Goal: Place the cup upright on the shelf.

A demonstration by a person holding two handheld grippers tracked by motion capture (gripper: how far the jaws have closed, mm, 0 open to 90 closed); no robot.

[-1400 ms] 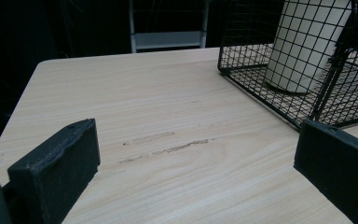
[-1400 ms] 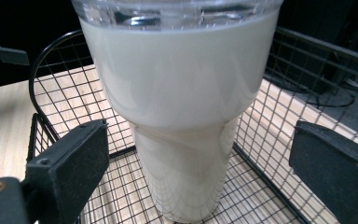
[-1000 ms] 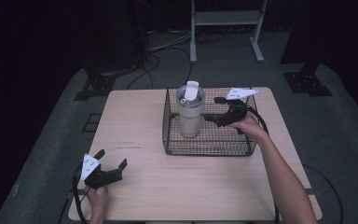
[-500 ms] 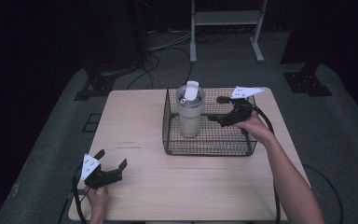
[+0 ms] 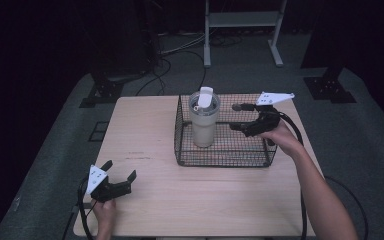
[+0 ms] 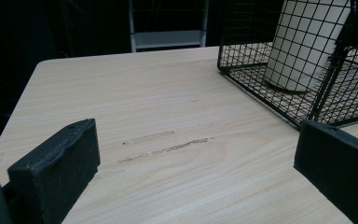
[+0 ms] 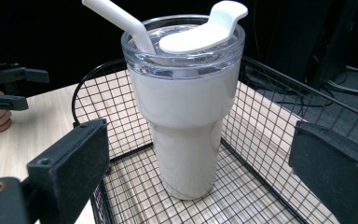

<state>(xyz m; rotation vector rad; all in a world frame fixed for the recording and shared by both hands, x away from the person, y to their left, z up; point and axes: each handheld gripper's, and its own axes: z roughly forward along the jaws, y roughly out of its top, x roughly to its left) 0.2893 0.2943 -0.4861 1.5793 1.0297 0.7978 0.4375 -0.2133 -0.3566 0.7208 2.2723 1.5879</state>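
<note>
High view overlooks table [image 5: 145, 140].

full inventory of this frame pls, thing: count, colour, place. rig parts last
table: 1, light wood, centre of the high view
wire basket: 1, black, on the table's far right part
tumbler: 1, cream white with clear lid, upright inside the basket, left part
straw: 1, white, sticking out of the tumbler's lid
scuff marks: a few, dark, on the table top left of the basket
metal frame: 1, grey, on the floor beyond the table
cables: several, black, on the floor beyond the table
left gripper: 1, black, jaws open, near left corner of the table
right gripper: 1, black, jaws open, over the basket, pointing at the tumbler
</note>
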